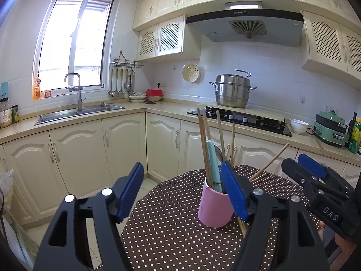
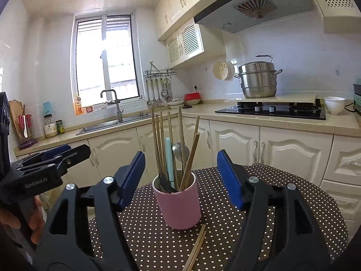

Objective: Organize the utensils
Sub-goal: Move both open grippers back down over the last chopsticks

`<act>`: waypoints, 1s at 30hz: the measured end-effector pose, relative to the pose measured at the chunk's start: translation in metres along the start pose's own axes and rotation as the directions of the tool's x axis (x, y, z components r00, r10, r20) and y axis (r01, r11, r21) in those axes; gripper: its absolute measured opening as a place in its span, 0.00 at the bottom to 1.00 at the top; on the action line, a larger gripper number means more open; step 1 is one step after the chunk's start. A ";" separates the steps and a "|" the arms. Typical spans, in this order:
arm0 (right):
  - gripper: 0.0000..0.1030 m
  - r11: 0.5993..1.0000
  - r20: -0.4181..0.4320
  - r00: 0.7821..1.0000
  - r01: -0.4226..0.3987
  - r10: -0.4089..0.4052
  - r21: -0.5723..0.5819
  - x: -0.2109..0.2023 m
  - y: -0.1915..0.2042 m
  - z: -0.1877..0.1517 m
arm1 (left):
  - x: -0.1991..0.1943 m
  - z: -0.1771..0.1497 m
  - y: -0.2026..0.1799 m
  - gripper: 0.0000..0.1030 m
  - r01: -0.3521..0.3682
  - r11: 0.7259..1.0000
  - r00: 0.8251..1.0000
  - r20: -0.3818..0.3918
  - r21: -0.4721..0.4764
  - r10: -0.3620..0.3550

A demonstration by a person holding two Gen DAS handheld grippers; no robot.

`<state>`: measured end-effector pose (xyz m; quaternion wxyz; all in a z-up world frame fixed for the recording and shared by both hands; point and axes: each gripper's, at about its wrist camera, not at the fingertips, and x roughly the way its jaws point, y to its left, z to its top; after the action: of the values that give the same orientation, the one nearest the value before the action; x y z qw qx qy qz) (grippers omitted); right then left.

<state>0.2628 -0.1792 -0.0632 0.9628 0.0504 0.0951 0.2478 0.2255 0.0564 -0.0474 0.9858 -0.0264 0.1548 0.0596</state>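
Table (image 2: 282, 205): round top under a brown cloth with white dots, standing before cream kitchen cabinets.
Pink cup (image 2: 179, 205): upright on the table, inward from its far edge; in the left wrist view (image 1: 214, 210) it is partly hidden by that gripper's right finger.
Cup contents: several wooden chopsticks (image 2: 160, 144), a pale blue handle (image 2: 169, 158), a metal spoon (image 2: 180, 151) and a dark utensil (image 2: 163, 181), all standing on end and leaning on the rim.
Loose chopsticks (image 2: 197, 247): a pair lying flat on the cloth, just on the near side of the cup, apart from its base.
Right gripper (image 2: 180, 178): jaws wide apart, nothing between the blue pads but the cup farther ahead; no pad touches it. Seen from the left wrist camera (image 1: 304, 169) it lies over the table's right edge.
Left gripper (image 1: 182, 192): jaws wide apart and holding nothing; the cup sits toward its right finger, contact not discernible.
Hand (image 2: 33, 221): grasps the left gripper's handle at the frame's left margin.
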 end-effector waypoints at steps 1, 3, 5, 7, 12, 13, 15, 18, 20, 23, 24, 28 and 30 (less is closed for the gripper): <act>0.66 1.000 -0.002 1.000 0.007 -0.007 -0.002 -0.003 0.000 -0.001 | -0.001 -0.002 -0.002 0.67 0.004 1.000 1.000 -0.005 0.003 -0.004; 0.67 1.000 -0.012 1.000 0.028 -0.028 -0.005 -0.009 -0.003 -0.004 | -0.001 -0.007 -0.008 0.68 0.023 1.000 0.999 -0.028 0.009 -0.022; 0.68 0.999 -0.033 0.998 0.051 -0.051 0.001 -0.015 -0.008 -0.009 | 0.000 -0.015 -0.013 0.70 0.049 0.999 0.997 -0.062 0.012 -0.048; 0.71 0.996 -0.063 0.994 0.086 -0.085 0.006 -0.019 -0.013 -0.016 | 0.006 -0.025 -0.019 0.73 0.077 0.997 0.990 -0.119 0.013 -0.075; 0.74 0.984 -0.176 0.969 0.176 -0.171 0.012 -0.023 -0.030 -0.037 | 0.030 -0.054 -0.032 0.73 0.146 0.989 0.946 -0.295 0.005 -0.138; 0.75 0.982 -0.203 0.962 0.191 -0.184 0.012 -0.023 -0.034 -0.041 | 0.034 -0.061 -0.034 0.73 0.155 0.988 0.934 -0.327 0.003 -0.145; 0.76 0.976 -0.257 0.944 0.217 -0.206 0.016 -0.021 -0.039 -0.052 | 0.048 -0.075 -0.042 0.73 0.177 0.984 0.896 -0.414 0.003 -0.160; 0.76 0.970 -0.340 0.916 0.242 -0.215 0.038 -0.017 -0.049 -0.071 | 0.061 -0.098 -0.054 0.73 0.197 0.980 0.849 -0.503 0.021 -0.160; 0.76 0.965 -0.362 0.906 0.255 -0.219 0.054 -0.017 -0.053 -0.080 | 0.070 -0.112 -0.062 0.73 0.215 0.976 0.817 -0.555 0.042 -0.156; 0.76 0.958 -0.378 0.898 0.276 -0.227 0.079 -0.020 -0.058 -0.092 | 0.079 -0.128 -0.075 0.73 0.236 0.968 0.780 -0.610 0.080 -0.140; 0.76 0.956 -0.386 0.894 0.281 -0.229 0.086 -0.019 -0.060 -0.096 | 0.080 -0.132 -0.078 0.73 0.241 0.966 0.775 -0.617 0.089 -0.136; 0.76 0.942 -0.397 0.883 0.316 -0.250 0.109 -0.021 -0.065 -0.099 | 0.087 -0.144 -0.087 0.73 0.243 0.963 0.763 -0.636 0.117 -0.115; 0.76 0.942 -0.397 0.884 0.315 -0.246 0.119 -0.021 -0.067 -0.099 | 0.089 -0.147 -0.087 0.73 0.241 0.964 0.756 -0.645 0.117 -0.111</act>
<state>0.2555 -0.2425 -0.1659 0.9437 0.0742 0.3061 0.1008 0.2765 -0.0309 -0.2122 0.8749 0.0361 0.4790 -0.0611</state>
